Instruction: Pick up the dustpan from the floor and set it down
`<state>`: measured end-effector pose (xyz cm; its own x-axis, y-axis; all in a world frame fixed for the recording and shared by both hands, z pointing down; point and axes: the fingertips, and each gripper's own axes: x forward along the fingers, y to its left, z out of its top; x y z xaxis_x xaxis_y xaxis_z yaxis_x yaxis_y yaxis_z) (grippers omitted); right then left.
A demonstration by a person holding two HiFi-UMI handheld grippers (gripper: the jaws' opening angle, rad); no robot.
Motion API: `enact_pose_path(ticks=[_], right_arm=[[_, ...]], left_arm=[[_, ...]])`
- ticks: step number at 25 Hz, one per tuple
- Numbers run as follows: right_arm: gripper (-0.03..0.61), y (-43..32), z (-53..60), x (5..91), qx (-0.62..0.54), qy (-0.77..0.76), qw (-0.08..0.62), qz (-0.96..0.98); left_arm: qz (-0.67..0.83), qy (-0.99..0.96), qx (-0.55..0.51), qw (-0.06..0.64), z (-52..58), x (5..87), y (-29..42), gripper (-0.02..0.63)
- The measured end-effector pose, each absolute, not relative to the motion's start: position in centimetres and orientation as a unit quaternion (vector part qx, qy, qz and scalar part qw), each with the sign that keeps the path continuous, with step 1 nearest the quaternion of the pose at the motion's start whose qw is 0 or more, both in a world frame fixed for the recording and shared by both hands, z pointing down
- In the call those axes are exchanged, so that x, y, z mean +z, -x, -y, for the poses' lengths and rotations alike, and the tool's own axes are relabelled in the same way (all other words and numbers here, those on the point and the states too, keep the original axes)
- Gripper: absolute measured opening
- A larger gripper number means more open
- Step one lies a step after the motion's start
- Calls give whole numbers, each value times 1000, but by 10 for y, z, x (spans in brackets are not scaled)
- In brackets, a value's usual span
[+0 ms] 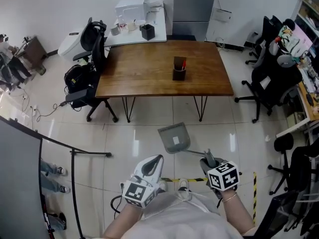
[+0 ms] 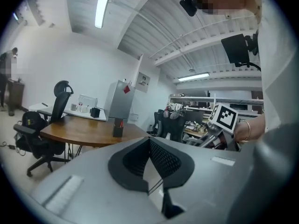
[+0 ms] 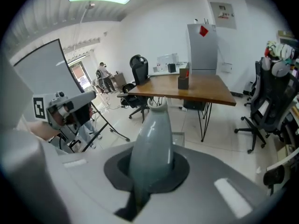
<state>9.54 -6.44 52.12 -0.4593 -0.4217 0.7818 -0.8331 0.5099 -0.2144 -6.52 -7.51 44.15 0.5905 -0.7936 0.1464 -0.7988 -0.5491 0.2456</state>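
A: Is the dustpan [image 1: 174,137] already picked up?

B: I think yes. It hangs in the lower middle of the frame, above the floor [image 1: 129,133], in front of the table [image 1: 149,68]. The right gripper [image 1: 209,159] pinches its handle [image 3: 152,139] with the fingers.

A: And the left gripper [image 1: 152,164]?

B: Its fingers are pressed together, with nothing between. Only the setting down is left.

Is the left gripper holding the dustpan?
No, the dustpan is gripped by its handle in the right gripper; the left gripper holds nothing.
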Motion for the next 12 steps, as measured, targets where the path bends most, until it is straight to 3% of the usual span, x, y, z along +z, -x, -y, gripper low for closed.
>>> enact_pose_path(ticks=[12], right_arm=[[0, -112, -22, 525, 309, -386, 348, 796]], left_arm=[[436, -890, 12, 129, -2, 434, 41, 15]])
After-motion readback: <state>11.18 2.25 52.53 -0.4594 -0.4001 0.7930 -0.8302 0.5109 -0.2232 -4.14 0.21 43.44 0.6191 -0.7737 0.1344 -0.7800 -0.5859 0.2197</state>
